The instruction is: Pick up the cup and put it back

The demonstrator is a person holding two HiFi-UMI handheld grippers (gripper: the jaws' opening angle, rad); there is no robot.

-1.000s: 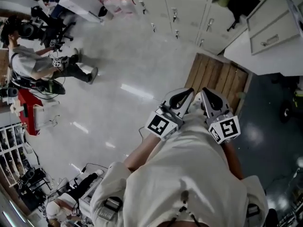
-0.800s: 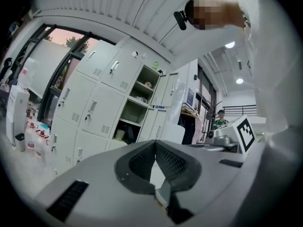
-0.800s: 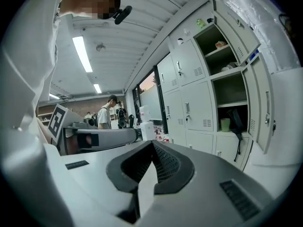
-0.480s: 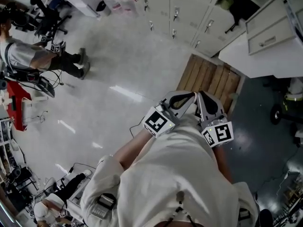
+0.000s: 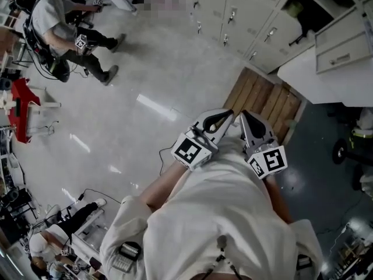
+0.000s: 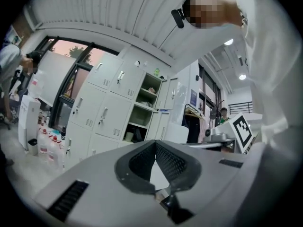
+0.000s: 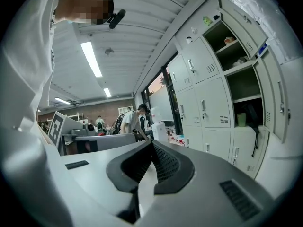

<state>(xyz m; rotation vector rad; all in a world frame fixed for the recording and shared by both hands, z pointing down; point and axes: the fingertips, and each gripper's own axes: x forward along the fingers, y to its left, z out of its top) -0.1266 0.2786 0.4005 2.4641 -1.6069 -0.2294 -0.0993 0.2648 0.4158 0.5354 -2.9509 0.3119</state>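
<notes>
A green cup stands on a shelf of an open locker; the head view shows it as a greenish shape at the top right. My left gripper and right gripper are held side by side close to the chest, above the edge of a wooden pallet. In the left gripper view the left gripper has its jaws meeting at the tips with nothing between them. The right gripper looks the same in its own view, shut and empty. Both are far from the cup.
A row of white lockers lines the far wall. A white cabinet with a drawer stands at the right. A person with equipment is at the upper left, another low at the left. Cables lie on the pale floor.
The whole scene has slid in the head view: the lockers and pallet have shifted, and the person at the left has moved up the picture. Both grippers stay shut and together at the chest.
</notes>
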